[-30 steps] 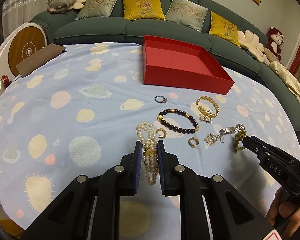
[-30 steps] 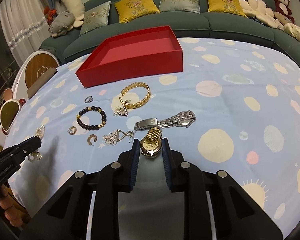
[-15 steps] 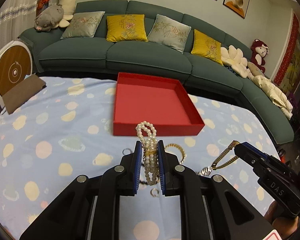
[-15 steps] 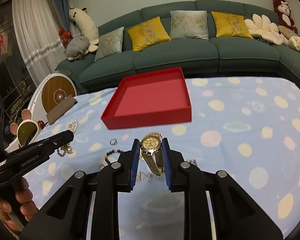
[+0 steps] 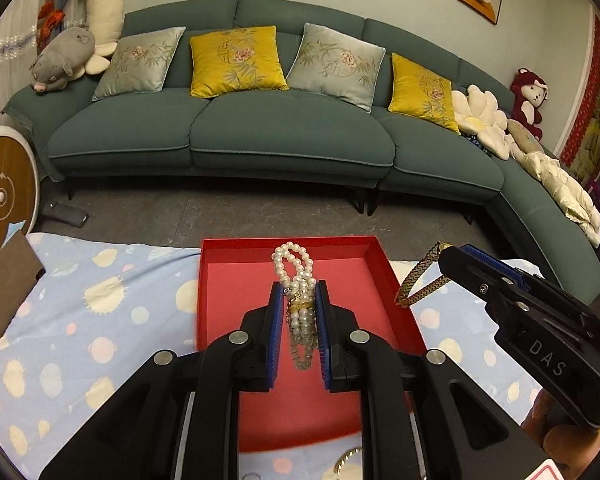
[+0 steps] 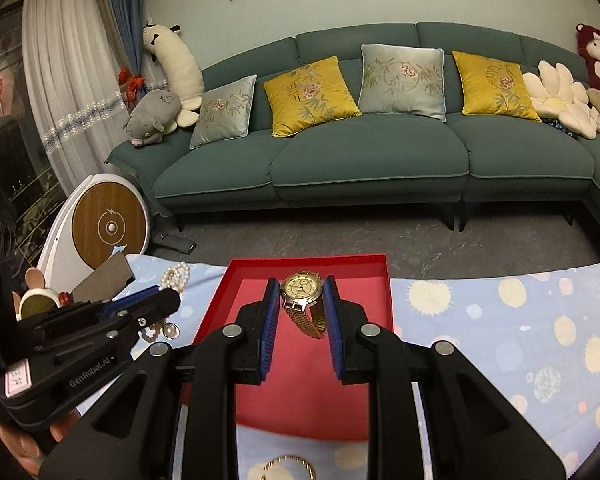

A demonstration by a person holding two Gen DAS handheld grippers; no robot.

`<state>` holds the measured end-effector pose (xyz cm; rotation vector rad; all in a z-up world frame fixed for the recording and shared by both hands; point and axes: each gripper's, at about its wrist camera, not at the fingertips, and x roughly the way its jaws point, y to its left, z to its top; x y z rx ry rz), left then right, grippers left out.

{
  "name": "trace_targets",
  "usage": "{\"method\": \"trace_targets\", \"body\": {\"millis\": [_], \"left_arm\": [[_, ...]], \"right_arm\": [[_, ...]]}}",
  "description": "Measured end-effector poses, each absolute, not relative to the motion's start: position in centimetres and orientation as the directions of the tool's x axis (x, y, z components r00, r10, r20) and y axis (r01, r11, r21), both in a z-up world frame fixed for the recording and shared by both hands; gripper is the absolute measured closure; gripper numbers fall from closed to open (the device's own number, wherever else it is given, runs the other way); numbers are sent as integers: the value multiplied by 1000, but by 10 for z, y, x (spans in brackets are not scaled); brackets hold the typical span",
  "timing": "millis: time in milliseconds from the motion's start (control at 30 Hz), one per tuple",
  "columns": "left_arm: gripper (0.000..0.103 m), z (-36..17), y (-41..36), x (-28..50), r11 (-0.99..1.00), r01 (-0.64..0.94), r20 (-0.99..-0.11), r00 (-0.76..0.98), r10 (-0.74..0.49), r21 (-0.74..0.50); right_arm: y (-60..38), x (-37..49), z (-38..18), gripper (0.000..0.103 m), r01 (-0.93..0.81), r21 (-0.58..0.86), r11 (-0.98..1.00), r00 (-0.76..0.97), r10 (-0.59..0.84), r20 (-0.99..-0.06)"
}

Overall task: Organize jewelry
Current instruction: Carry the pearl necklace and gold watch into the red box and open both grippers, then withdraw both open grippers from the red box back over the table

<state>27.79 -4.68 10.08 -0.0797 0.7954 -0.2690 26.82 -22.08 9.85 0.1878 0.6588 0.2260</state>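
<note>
Jewelry: a pearl bracelet (image 5: 298, 304) and a gold watch (image 6: 302, 289) are both held in the air above the red box (image 5: 236, 280); more pieces lie on the cloth at the near edge of each view.
Brown card (image 5: 8, 280): at 9 o'clock in the left wrist view, lying on the cloth left of the red box.
Cloth (image 5: 100, 320): light blue with a planet and sun print, covering the table under the box.
Left gripper (image 5: 299, 312): jaws closed on the pearl bracelet, which is pinched between the 2 blue pads; its loops stick up past the fingertips toward 12 o'clock and more beads hang below the pads.
Red box: open, shallow, its floor bare where it shows, seen at center in both views.
Right gripper (image 6: 301, 304): jaws closed on the gold watch, gripping the case by its sides with the dial facing the camera; the gold band hangs down between the pads toward 6 o'clock.
Gold chain (image 6: 288, 468): partly in view at 6 o'clock in the right wrist view, on the cloth just in front of the box.
Sofa (image 5: 284, 132): green, at 12 o'clock beyond the table, with 4 cushions, 2 yellow and 2 pale grey.
Soft toys (image 5: 528, 94): a red one sits at 2 o'clock on the sofa's right end.
</note>
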Motion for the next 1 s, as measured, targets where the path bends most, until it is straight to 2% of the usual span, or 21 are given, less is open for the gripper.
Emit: {"method": "trace_targets", "body": {"millis": [133, 300, 567, 633, 667, 700, 733, 833, 1000], "left_arm": [[90, 68, -47, 329, 965, 173, -735, 625, -262, -198], [90, 27, -51, 371, 980, 136, -780, 593, -201, -149], [90, -7, -48, 391, 989, 102, -831, 537, -144, -106], [86, -10, -44, 387, 992, 94, -841, 527, -124, -88], [80, -11, -43, 387, 993, 91, -844, 523, -117, -81], [61, -11, -40, 384, 994, 85, -850, 516, -106, -73], [54, -9, -37, 381, 994, 78, -851, 516, -101, -71], [53, 5, -25, 363, 993, 79, -826, 552, -117, -89], [51, 43, 1, 306, 989, 76, -774, 615, -149, -130]], "right_arm": [[-220, 322, 69, 81, -118, 264, 957, 734, 263, -626], [-215, 368, 32, 81, -98, 234, 967, 680, 237, -694], [-219, 388, -12, 81, -65, 173, 983, 587, 178, -790], [-220, 385, -15, 80, -65, 156, 986, 559, 166, -812], [-220, 382, -15, 80, -72, 149, 986, 547, 164, -821], [-220, 378, -14, 80, -81, 137, 987, 532, 159, -832], [-222, 375, -14, 73, -86, 131, 988, 523, 156, -838], [-232, 348, 4, 61, -80, 143, 987, 554, 163, -817], [-257, 270, 48, 55, -73, 215, 974, 638, 212, -740]]}}
